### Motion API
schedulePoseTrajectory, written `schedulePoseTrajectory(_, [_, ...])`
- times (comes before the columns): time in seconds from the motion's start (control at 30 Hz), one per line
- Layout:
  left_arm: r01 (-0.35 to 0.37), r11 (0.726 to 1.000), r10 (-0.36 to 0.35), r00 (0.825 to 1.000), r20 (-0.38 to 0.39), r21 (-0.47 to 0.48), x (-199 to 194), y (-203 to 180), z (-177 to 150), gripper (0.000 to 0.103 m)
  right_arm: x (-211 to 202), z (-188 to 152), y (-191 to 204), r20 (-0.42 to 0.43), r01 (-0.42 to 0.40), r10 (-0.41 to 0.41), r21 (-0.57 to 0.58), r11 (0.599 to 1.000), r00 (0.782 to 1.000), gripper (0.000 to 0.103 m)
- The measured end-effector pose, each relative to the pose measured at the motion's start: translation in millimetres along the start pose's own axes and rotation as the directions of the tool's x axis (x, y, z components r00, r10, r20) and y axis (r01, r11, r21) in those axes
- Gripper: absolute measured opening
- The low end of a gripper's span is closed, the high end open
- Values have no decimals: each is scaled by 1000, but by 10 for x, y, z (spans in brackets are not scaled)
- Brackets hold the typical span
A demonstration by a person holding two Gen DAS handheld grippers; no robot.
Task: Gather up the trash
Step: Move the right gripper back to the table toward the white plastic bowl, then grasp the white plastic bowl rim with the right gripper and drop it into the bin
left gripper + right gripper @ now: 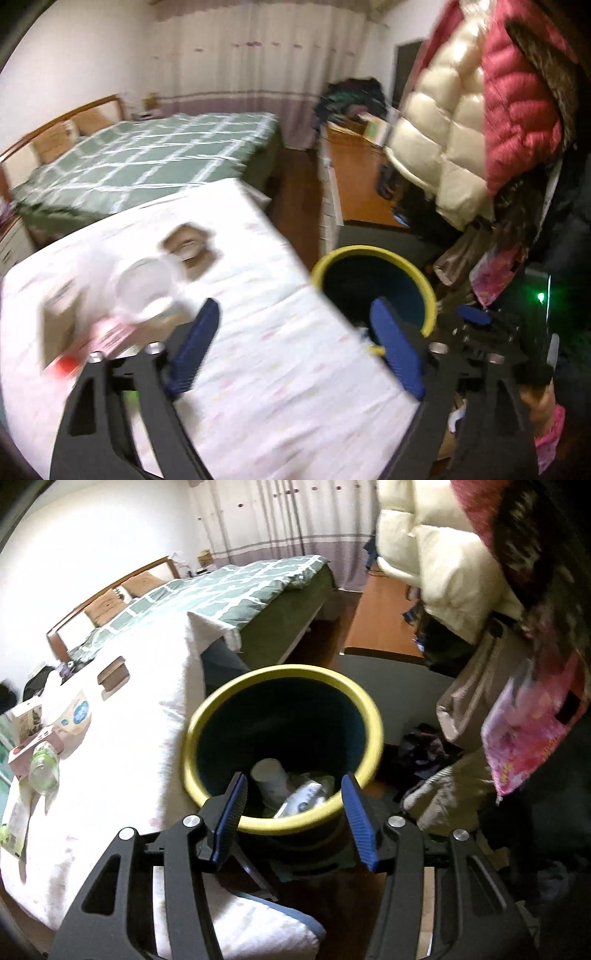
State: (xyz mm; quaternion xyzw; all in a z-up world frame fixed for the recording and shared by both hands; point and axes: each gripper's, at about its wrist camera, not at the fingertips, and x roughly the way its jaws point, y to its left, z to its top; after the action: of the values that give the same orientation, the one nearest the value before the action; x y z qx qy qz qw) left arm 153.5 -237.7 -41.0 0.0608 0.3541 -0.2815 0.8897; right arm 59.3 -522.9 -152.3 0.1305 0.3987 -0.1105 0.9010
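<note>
A dark bin with a yellow rim point(284, 675) stands on the floor beside a white-covered table point(140, 746). A paper cup point(269, 777) and a white wrapper point(306, 797) lie inside it. My right gripper point(291, 805) is open and empty just above the bin's near rim. My left gripper point(295, 343) is open and empty over the table's edge point(258, 332), with the bin point(373, 254) to its right. Blurred trash lies on the table at the left: a clear plastic cup point(144, 291), a brown carton point(190, 249), a red-and-pink pack point(92, 343). A plastic bottle point(44, 768) and packets point(75, 716) show in the right wrist view.
A bed with a green checked cover point(147, 155) stands behind the table. Puffy jackets point(480, 110) hang at the right, close above the bin. Bags and clothes point(461, 775) lie on the floor right of the bin. A wooden desk point(358, 177) stands beyond.
</note>
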Motion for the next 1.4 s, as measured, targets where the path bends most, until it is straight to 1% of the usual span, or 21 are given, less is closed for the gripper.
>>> schedulePoseTrajectory(0.1, [-88, 994, 89, 996, 22, -61, -355, 382, -238, 90, 6, 18, 250, -1, -35, 35, -42, 999, 999, 51])
schedulePoseTrajectory(0.17, [-141, 983, 145, 989, 27, -119, -596, 667, -407, 92, 32, 31, 492, -10, -70, 69, -83, 994, 998, 51])
schedulePoseTrajectory(0.27, [-197, 960, 209, 977, 42, -199, -900, 1013, -618, 92, 68, 65, 815, -25, -112, 110, -137, 984, 994, 51])
schedulePoseTrajectory(0.43, [-266, 928, 290, 955, 60, -261, -1235, 1383, -895, 93, 100, 259, 1434, -32, -192, 190, -216, 957, 981, 51])
schedulePoseTrajectory(0.57, [-275, 914, 305, 951, 57, -300, -1341, 1582, -1056, 93, 153, 448, 1998, -47, -273, 271, -274, 922, 961, 51])
schedulePoseTrajectory(0.73, [-278, 904, 310, 949, 50, -324, -1376, 1714, -1157, 93, 390, 744, 2541, -68, -293, 286, -289, 911, 956, 51])
schedulePoseTrajectory(0.8, [-278, 902, 311, 949, 50, -330, -1394, 1748, -1180, 93, 522, 874, 2712, -79, -293, 282, -285, 913, 956, 51])
schedulePoseTrajectory(0.93, [-284, 896, 320, 946, 51, -341, -1402, 1775, -1201, 94, 853, 1050, 2983, -122, -264, 238, -283, 922, 964, 51])
schedulePoseTrajectory(1.0, [-289, 894, 324, 945, 50, -342, -1406, 1790, -1214, 94, 1004, 1095, 3059, -140, -245, 213, -280, 928, 967, 51])
schedulePoseTrajectory(1.13, [-293, 895, 325, 945, 43, -337, -1384, 1806, -1236, 94, 1250, 1121, 3129, -190, -242, 197, -259, 935, 962, 49])
schedulePoseTrajectory(1.2, [-294, 896, 325, 945, 39, -333, -1355, 1801, -1242, 95, 1306, 1104, 3152, -193, -234, 187, -257, 938, 963, 45])
schedulePoseTrajectory(1.27, [-287, 898, 315, 948, 33, -335, -1318, 1797, -1246, 95, 1363, 1092, 3156, -205, -232, 183, -250, 940, 962, 33])
schedulePoseTrajectory(1.33, [-283, 899, 310, 950, 30, -334, -1288, 1791, -1250, 95, 1430, 1085, 3150, -219, -233, 181, -241, 942, 959, 28])
schedulePoseTrajectory(1.4, [-282, 900, 309, 951, 29, -332, -1273, 1784, -1250, 95, 1475, 1069, 3137, -232, -247, 194, -226, 942, 953, 20])
